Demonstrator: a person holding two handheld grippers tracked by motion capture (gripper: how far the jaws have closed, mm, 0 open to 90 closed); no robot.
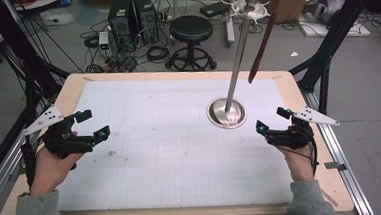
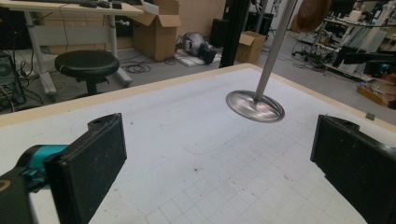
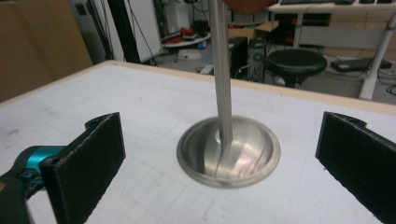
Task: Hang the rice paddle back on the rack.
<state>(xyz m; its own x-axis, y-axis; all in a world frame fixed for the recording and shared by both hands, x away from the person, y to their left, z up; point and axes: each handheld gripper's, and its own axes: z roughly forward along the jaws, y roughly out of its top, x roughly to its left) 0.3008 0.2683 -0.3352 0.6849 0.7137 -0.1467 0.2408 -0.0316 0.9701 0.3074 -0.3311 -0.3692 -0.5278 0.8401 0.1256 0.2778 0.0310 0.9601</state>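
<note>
Two hand-held grippers, left (image 1: 93, 125) and right (image 1: 270, 120), jaws spread, holding nothing; metal stand (image 1: 227, 112) between, table (image 1: 176, 74) edges near.

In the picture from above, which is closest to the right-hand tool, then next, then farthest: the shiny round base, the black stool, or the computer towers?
From the right tool:
1. Shiny round base, on the table just left of it.
2. Black stool, on the floor beyond the table.
3. Computer towers, farther back and left.

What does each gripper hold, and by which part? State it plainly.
Nothing is held. The left gripper and the right gripper both stand open over the table, apart from the metal stand.
</note>
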